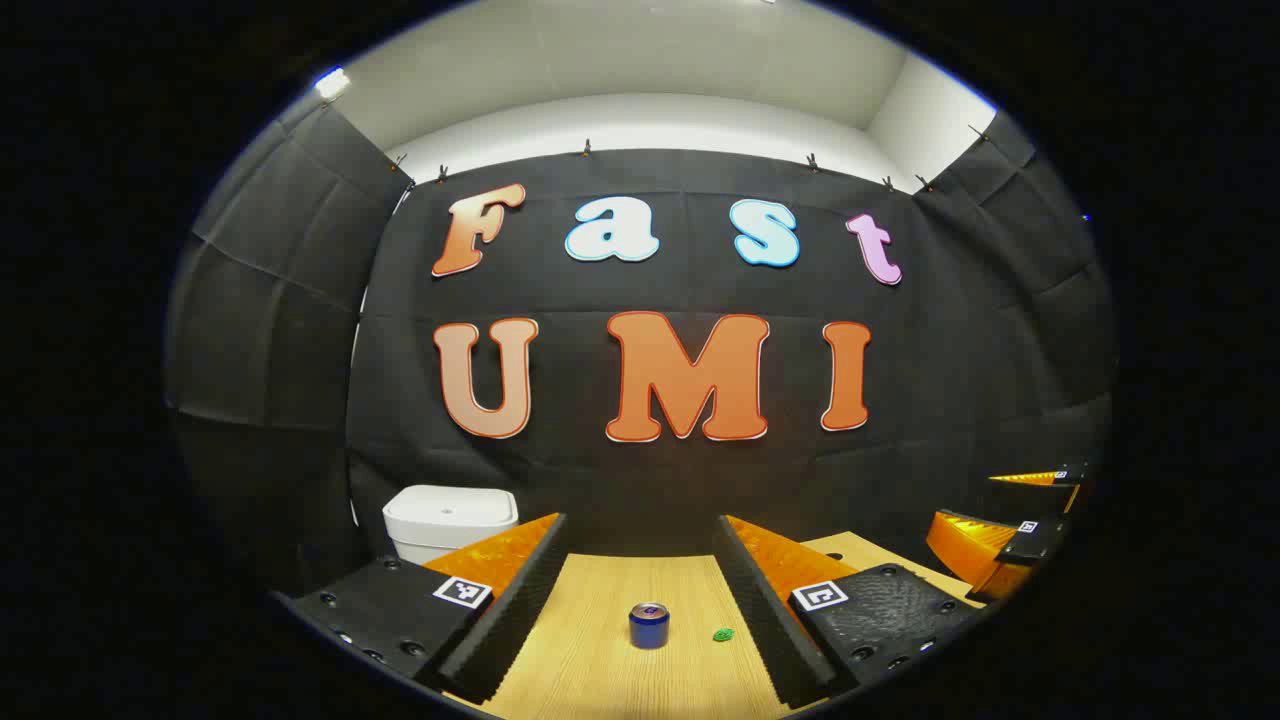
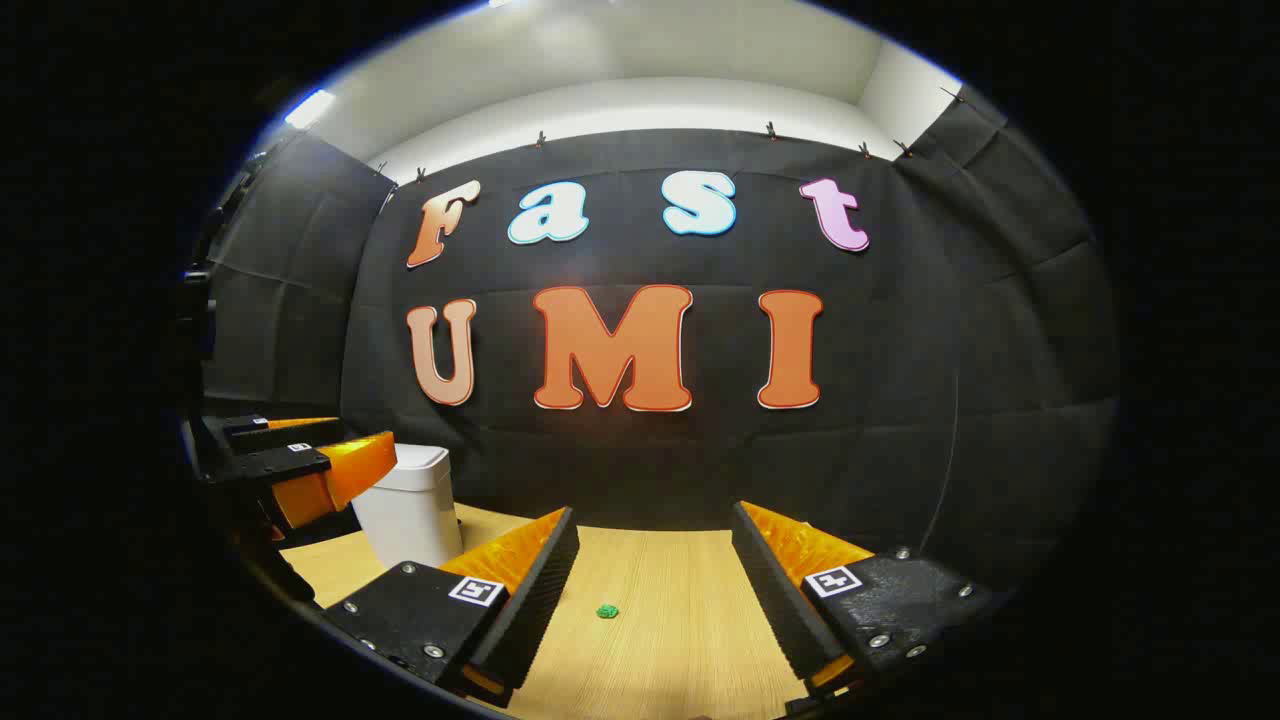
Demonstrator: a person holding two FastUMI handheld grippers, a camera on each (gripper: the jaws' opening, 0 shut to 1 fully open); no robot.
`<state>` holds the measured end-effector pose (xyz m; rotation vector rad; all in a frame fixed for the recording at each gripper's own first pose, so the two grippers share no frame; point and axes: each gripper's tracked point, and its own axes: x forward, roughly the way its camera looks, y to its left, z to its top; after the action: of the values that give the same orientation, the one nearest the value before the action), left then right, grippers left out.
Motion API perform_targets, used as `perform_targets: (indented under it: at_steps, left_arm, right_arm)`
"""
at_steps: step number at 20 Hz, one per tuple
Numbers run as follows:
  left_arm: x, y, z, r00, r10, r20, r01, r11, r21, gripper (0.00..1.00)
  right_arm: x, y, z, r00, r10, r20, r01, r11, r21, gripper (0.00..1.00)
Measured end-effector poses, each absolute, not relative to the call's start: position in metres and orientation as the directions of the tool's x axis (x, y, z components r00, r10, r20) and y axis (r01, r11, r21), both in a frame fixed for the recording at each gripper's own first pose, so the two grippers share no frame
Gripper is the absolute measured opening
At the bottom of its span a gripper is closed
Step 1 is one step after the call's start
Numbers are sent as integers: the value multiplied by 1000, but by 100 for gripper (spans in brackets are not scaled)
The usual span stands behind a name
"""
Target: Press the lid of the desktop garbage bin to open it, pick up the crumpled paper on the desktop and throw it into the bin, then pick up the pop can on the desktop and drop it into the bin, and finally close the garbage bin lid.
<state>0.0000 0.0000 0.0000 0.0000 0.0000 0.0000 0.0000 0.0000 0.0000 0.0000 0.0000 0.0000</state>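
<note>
Left gripper view: the left gripper (image 1: 640, 585) hovered above the wooden bench (image 1: 590, 660) with its fingers (image 1: 500, 600) spread wide, holding nothing. The pop can (image 1: 649, 625) stood upright on the bench between the two fingers, apart from both. The crumpled paper (image 1: 722, 634), a small green ball, lay just beside the can on its right, not touching it. The garbage bin (image 1: 448, 520), white with its lid down, stood well to the left of the can and farther back, near the cloth wall. The right gripper (image 1: 1010, 525) showed far to the can's right, at the edge of view; its fingers looked parted.

Right gripper view: the right gripper (image 2: 655, 580) hung over the same bench (image 2: 660, 640), fingers (image 2: 530, 590) spread, empty. The crumpled paper (image 2: 607, 611) lay on the bench between them, nearer the left one. The garbage bin (image 2: 410, 505) stood to the paper's left and farther back, lid closed. The left gripper (image 2: 300, 455) was just left of the bin, partly in front of it, fingers apart.
</note>
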Motion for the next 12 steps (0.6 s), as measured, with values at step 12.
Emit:
perform_targets:
  at_steps: [12]
  left_arm:
    - [20, 12, -20, 997, -74, -21, 74, 997, 2, 93]
  right_arm:
    - [12, 31, -8, 999, -39, -32, 38, 999, -31, 93]
